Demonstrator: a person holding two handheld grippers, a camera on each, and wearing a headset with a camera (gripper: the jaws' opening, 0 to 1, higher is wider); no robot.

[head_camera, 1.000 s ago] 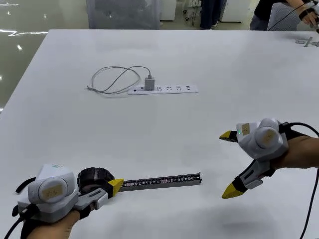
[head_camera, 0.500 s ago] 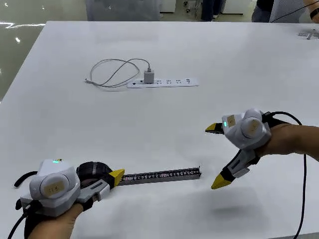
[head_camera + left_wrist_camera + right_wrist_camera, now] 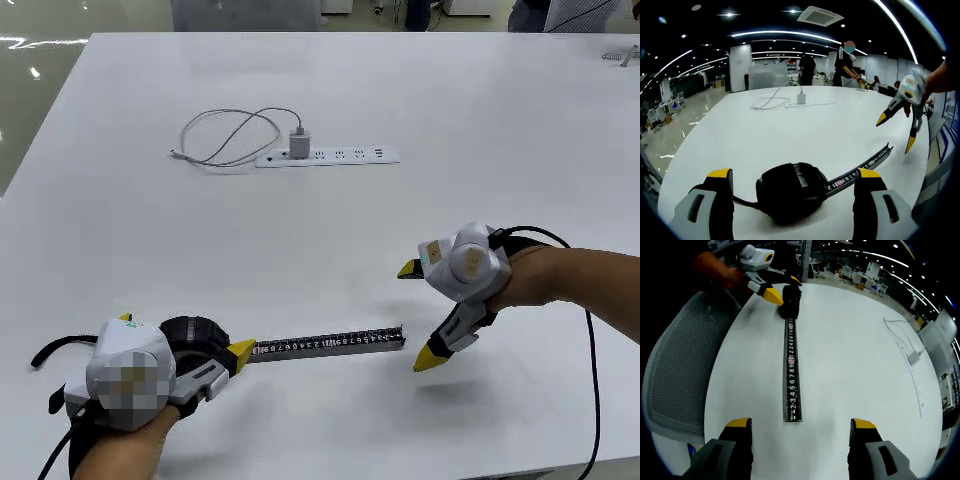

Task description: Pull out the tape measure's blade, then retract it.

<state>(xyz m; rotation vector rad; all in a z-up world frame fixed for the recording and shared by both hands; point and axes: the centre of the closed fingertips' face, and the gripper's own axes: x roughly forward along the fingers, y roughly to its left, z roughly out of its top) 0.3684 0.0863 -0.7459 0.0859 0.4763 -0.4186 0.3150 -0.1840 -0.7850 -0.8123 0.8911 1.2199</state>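
Tape measure (image 3: pixel 790 189) at near left, blade (image 3: pixel 325 344) out across the table (image 3: pixel 330 230).
The left gripper (image 3: pixel 183 336) has its jaws wide on either side of the black case, not visibly touching it. The blade's tip lies just left of the right gripper (image 3: pixel 418 314), which is spread wide and empty.

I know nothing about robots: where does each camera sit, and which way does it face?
Head view: on the headset, looking forward and down at the table; left tool, right tool and right forearm show.
Left gripper view: on the left tool, looking along its open jaws over the tape measure towards the right tool.
Right gripper view: on the right tool, looking past its jaws along the blade towards the left tool.
Shared: both gripper views show the blade and the opposite tool.
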